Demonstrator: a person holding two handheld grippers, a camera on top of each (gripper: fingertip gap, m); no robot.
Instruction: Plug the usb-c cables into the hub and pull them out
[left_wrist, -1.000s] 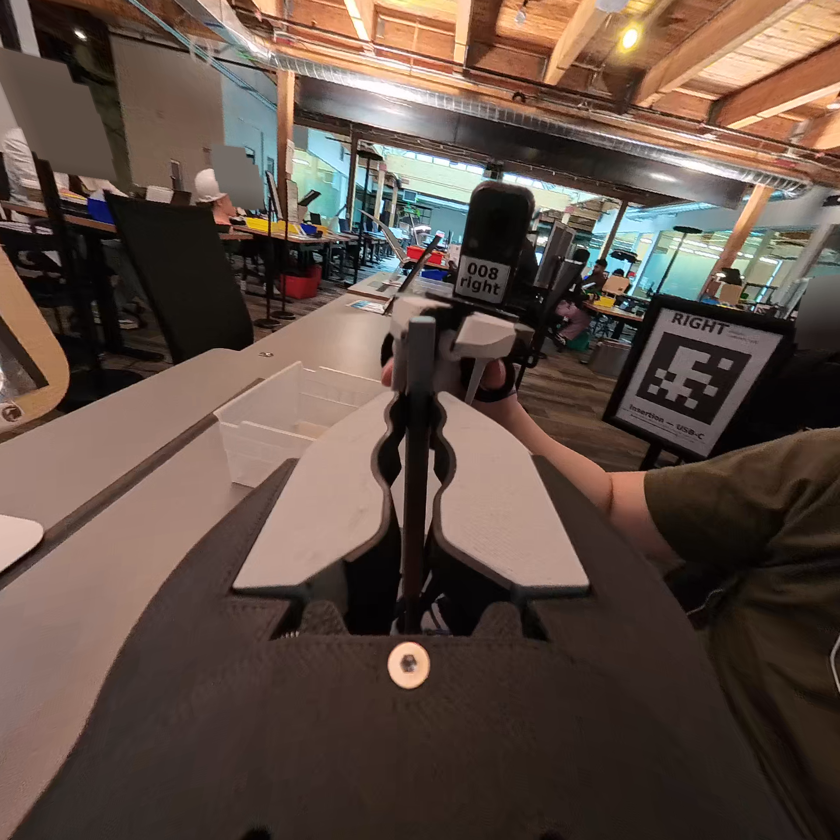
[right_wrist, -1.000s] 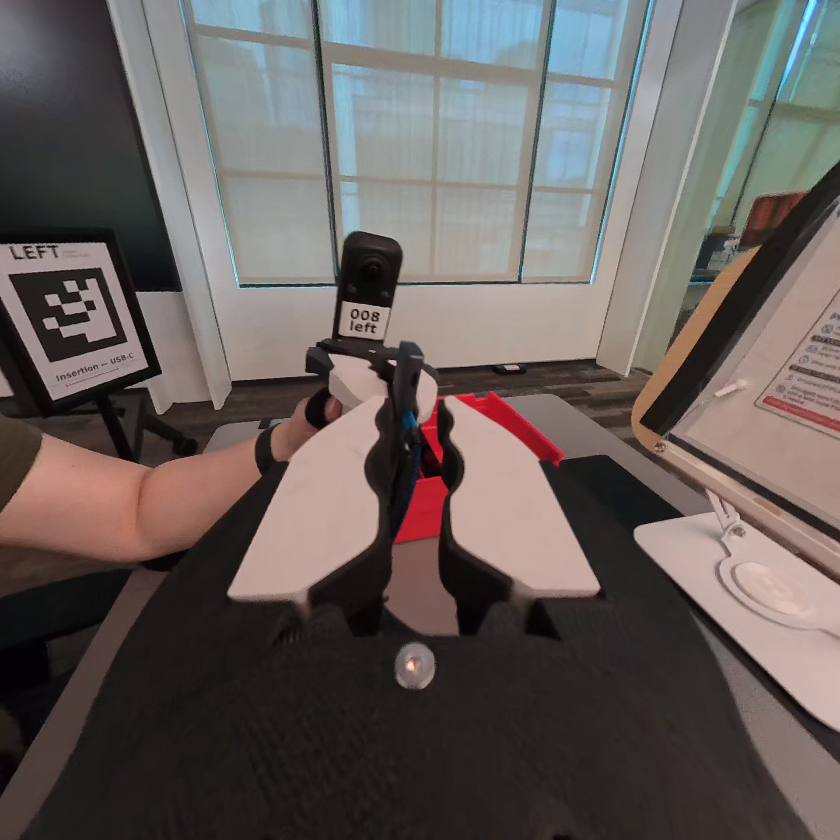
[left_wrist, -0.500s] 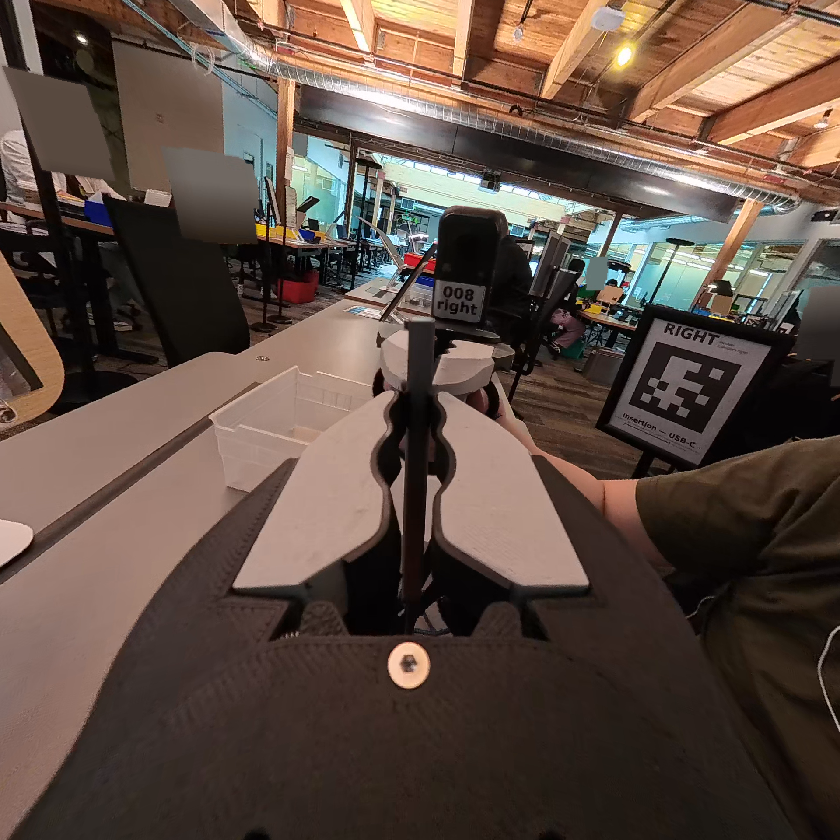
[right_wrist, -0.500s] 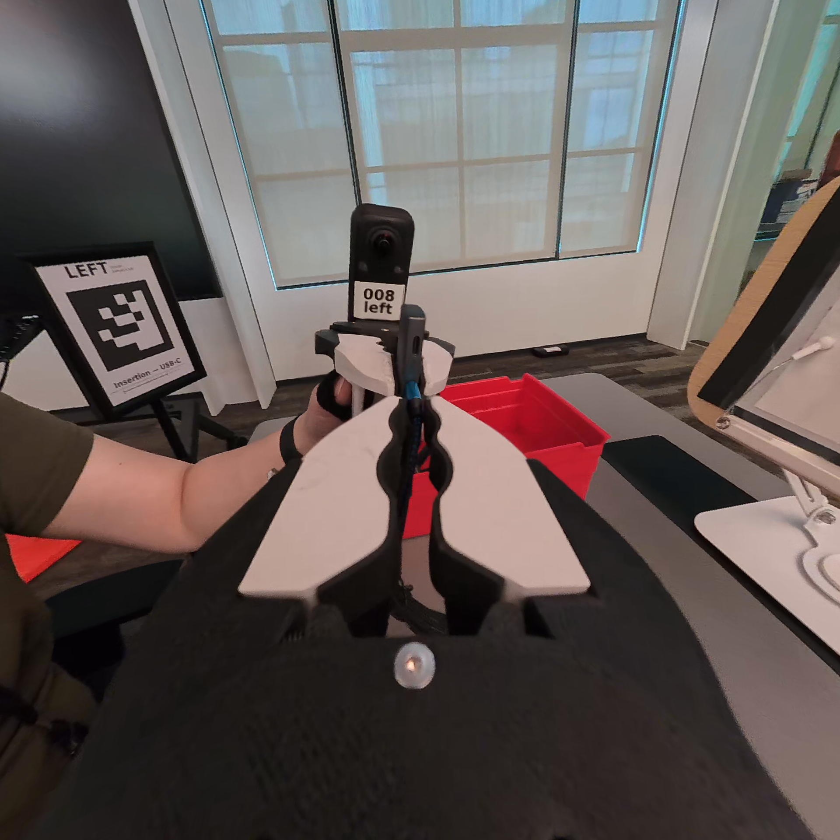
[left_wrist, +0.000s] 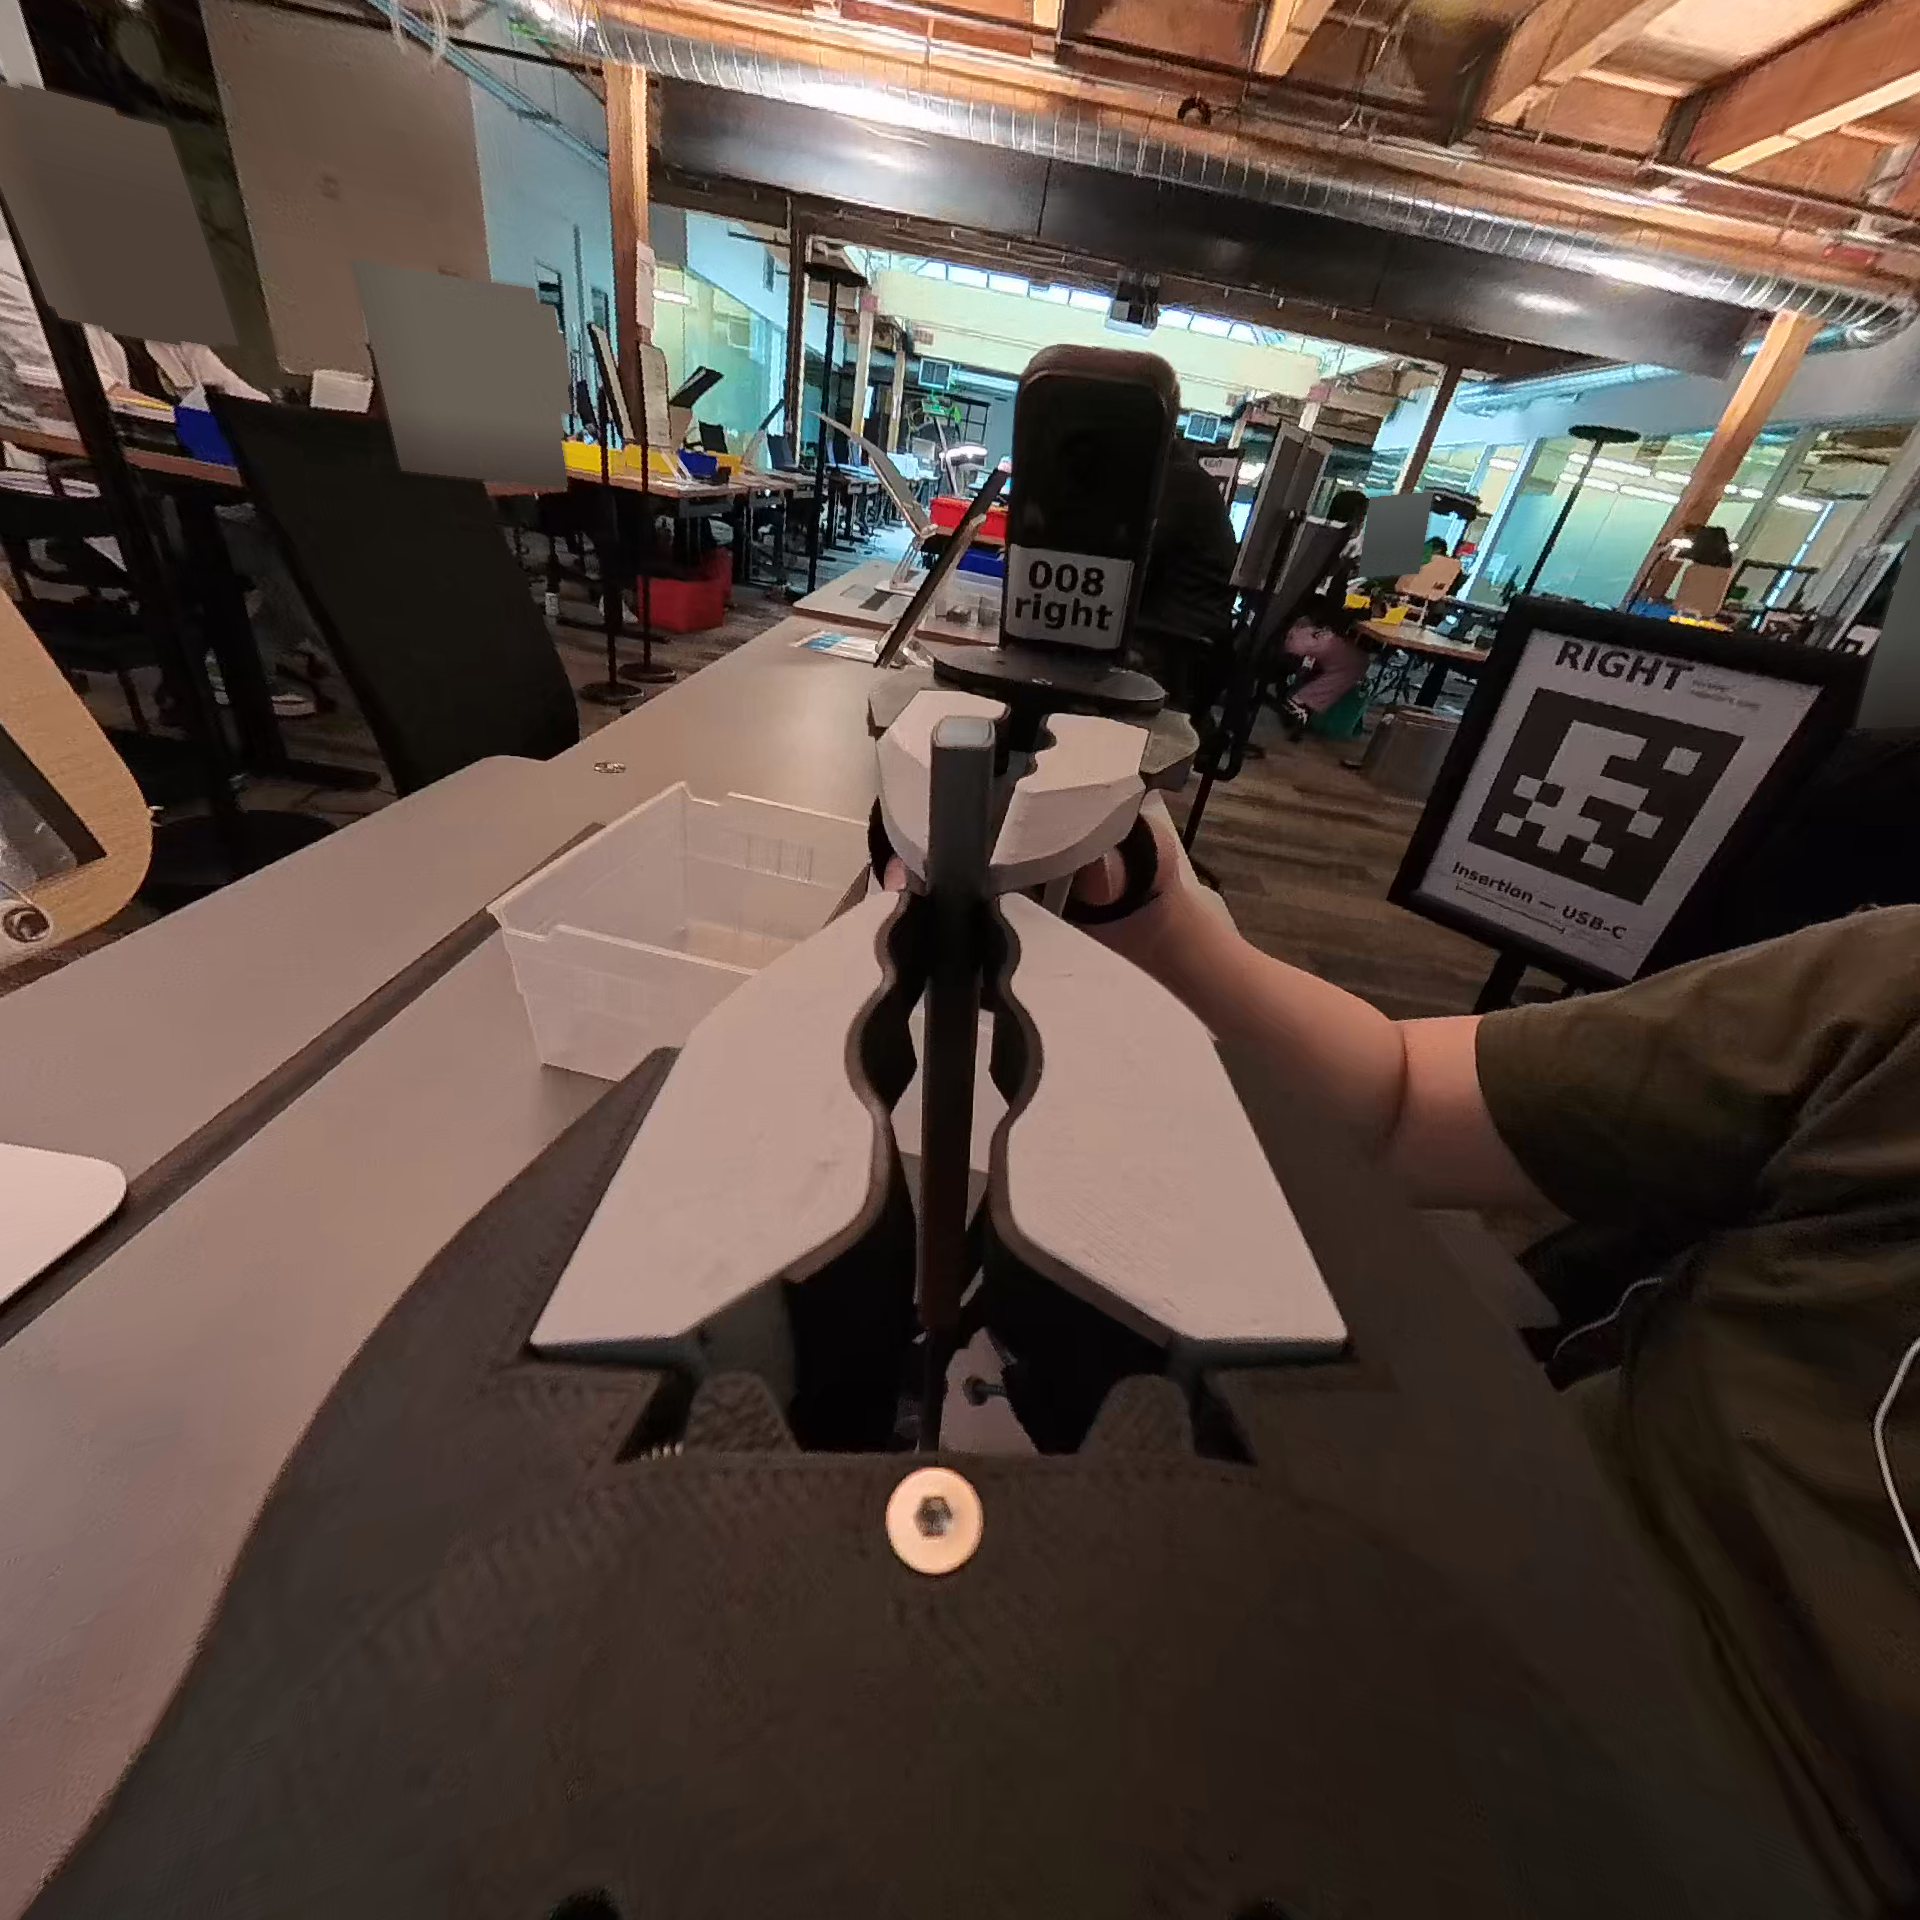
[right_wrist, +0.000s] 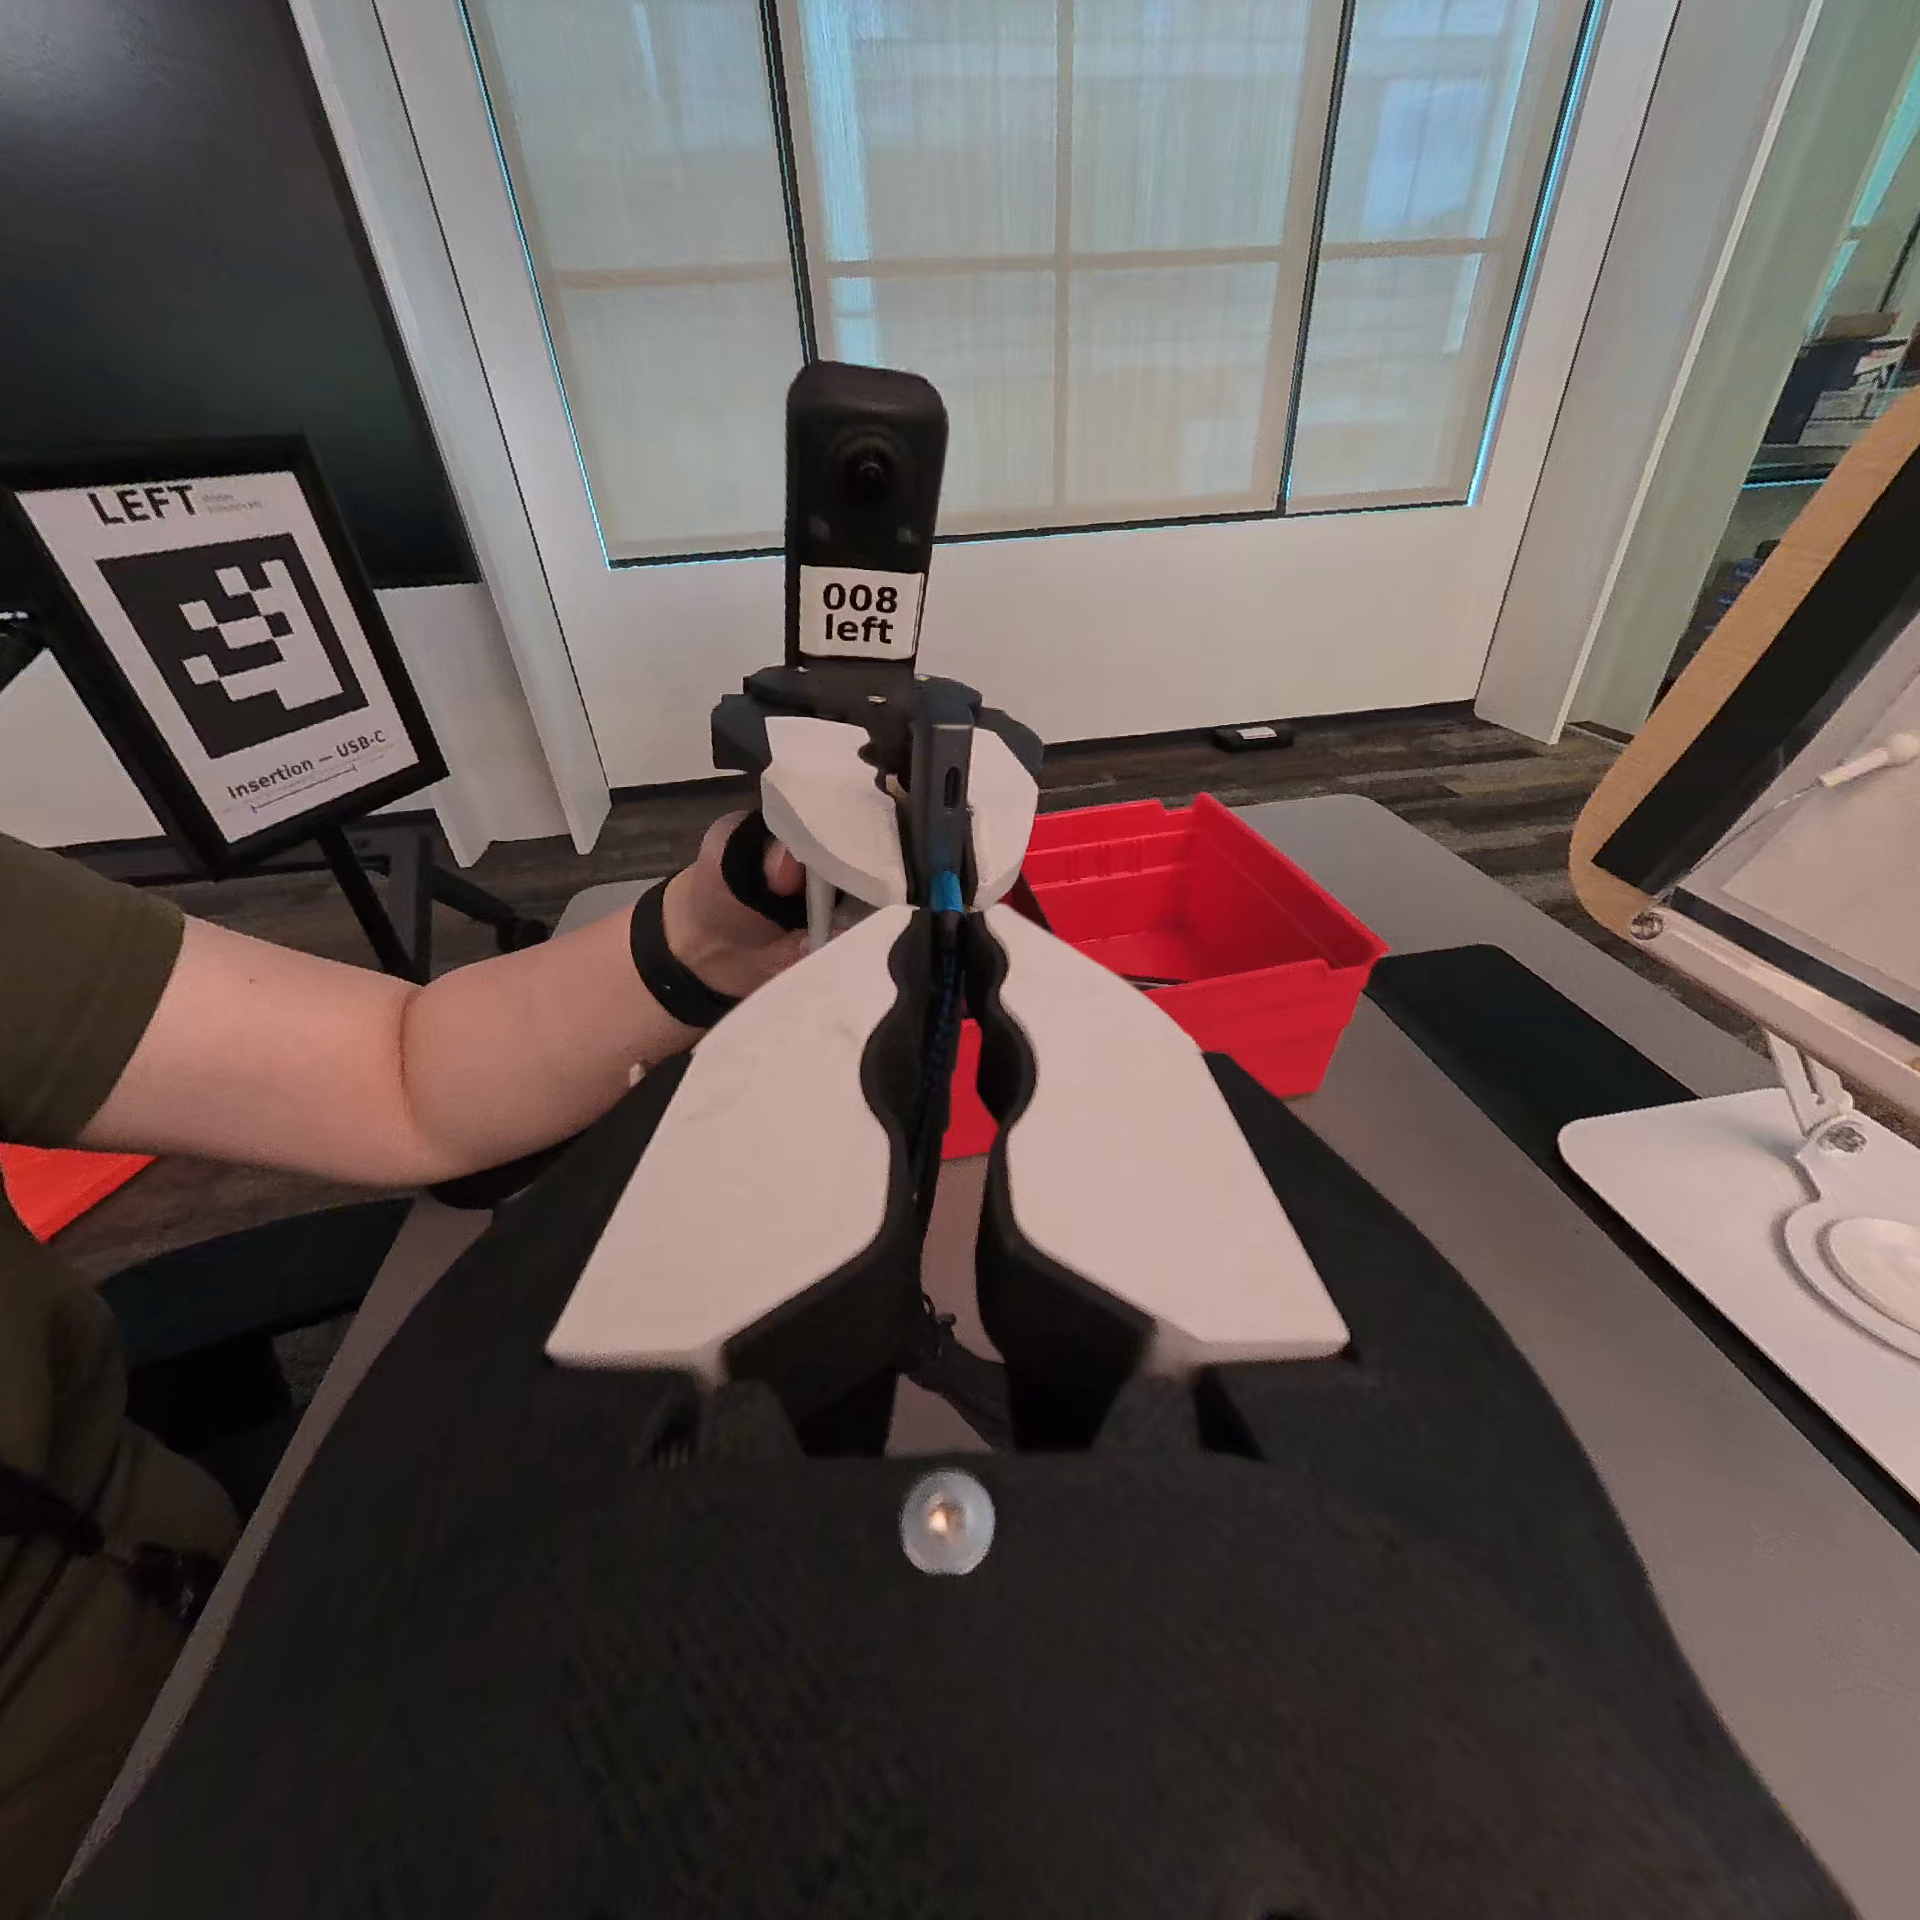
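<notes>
Left wrist view shows us the grey table (left_wrist: 260, 1039) with a clear bin (left_wrist: 665, 914) on it, and room on all sides of our grippers, held above it. Our left gripper (left_wrist: 951, 935) is clamped on the hub (left_wrist: 956, 831), a thin grey bar whose long axis points straight forward to the right gripper (right_wrist: 940, 925). That one faces it, pinched on the blue usb-c cable (right_wrist: 935, 1039), red bin (right_wrist: 1195, 935) behind. The plug (right_wrist: 943, 891) sits just at the hub's port edge; we cannot tell if it is fully seated. We judge the coming move must follow this shared line.
</notes>
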